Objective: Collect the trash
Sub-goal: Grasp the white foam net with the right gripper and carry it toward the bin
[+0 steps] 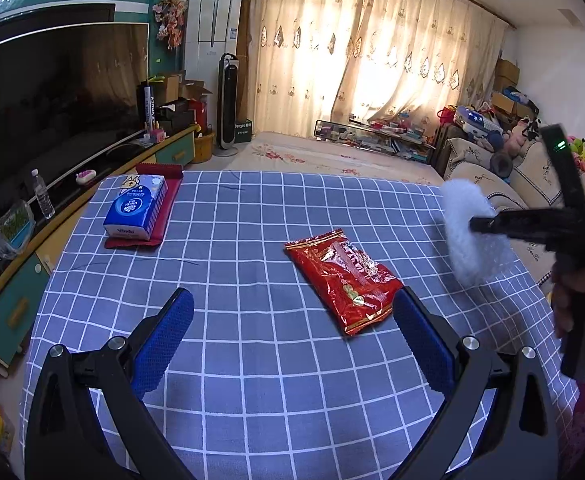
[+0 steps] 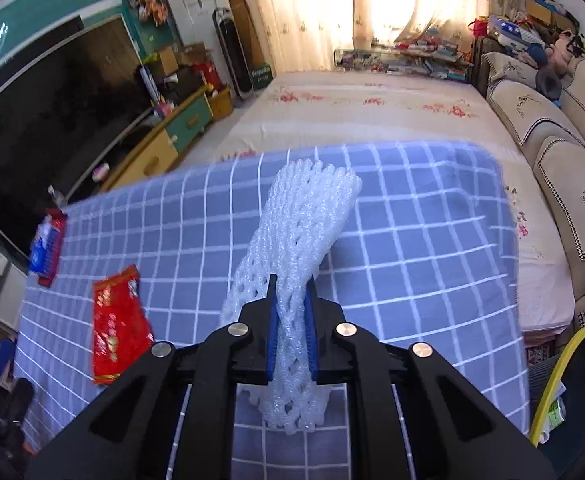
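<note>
Right wrist view: right gripper (image 2: pixel 291 300) pinched tight on a white foam net sleeve (image 2: pixel 304 224), blue pads (image 2: pixel 273 340) pressed into its lower part, top end sticking up and forward over the blue checked tablecloth (image 2: pixel 412 240), bottom end hanging below the jaws. Lifted clear of the cloth, not resting on it. Off to the left on the same cloth, a red snack wrapper (image 2: pixel 118 320) lying flat, and farther left near the table edge a blue tissue pack (image 2: pixel 42 246) on a red mat. At the lower right edge, part of a yellow-rimmed bin (image 2: pixel 560 364), just beside the table. Left wrist view: left gripper (image 1: pixel 292 308) spread wide, nothing between its blue pads (image 1: pixel 164 340), held above the cloth (image 1: pixel 252 220). Same red snack wrapper (image 1: pixel 342 284) lying just ahead, close to the right-hand finger, untouched. Tissue pack (image 1: pixel 136 206) far left on its red mat (image 1: pixel 164 216). Right gripper (image 1: pixel 488 225) seen from the side at the right edge, white foam sleeve (image 1: pixel 464 236) clamped in it above the table's right side, a hand (image 1: pixel 572 292) around its grip. Beyond the table: television (image 1: pixel 52 96), curtains (image 1: pixel 372 60), sofa (image 1: pixel 532 168).
</note>
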Tool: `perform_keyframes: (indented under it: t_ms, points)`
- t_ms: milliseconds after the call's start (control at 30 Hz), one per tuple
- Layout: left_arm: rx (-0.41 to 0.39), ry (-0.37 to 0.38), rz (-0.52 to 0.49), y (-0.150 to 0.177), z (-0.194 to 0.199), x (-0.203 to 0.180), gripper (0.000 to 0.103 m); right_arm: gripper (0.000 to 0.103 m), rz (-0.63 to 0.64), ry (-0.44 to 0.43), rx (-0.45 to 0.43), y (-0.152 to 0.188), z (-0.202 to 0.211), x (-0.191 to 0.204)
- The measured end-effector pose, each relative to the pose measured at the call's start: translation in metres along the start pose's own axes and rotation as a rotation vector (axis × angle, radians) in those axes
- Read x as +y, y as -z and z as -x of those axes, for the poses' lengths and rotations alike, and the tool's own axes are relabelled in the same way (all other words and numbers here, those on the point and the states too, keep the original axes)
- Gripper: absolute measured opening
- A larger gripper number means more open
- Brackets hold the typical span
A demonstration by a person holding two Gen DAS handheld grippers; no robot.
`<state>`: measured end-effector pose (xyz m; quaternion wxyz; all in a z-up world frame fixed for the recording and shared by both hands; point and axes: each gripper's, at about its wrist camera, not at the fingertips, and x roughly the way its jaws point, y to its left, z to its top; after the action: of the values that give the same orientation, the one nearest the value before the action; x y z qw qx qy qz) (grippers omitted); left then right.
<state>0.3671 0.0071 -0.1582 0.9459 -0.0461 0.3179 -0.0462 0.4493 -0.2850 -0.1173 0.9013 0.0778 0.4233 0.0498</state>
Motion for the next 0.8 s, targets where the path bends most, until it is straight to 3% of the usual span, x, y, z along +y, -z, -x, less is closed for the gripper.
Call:
perform_keyframes:
  t_ms: [300, 433, 600, 800]
  points:
    - [0.009, -0.001, -0.015, 0.0, -0.002, -0.002, 0.098, 0.011, -0.009, -0.044, -0.13, -0.012, 0.061, -0.005]
    - [0.019, 0.001, -0.014, 0.0, -0.005, -0.003, 0.098, 0.011, -0.041, -0.033, -0.202, -0.002, 0.099, -0.027]
    - [0.019, 0.006, -0.014, 0.0, -0.004, -0.005, 0.098, 0.012, -0.121, 0.097, -0.232, 0.035, 0.133, -0.091]
    - [0.025, 0.011, -0.027, 0.002, -0.005, -0.009, 0.098, 0.013, -0.273, 0.312, -0.171, 0.094, 0.144, -0.184]
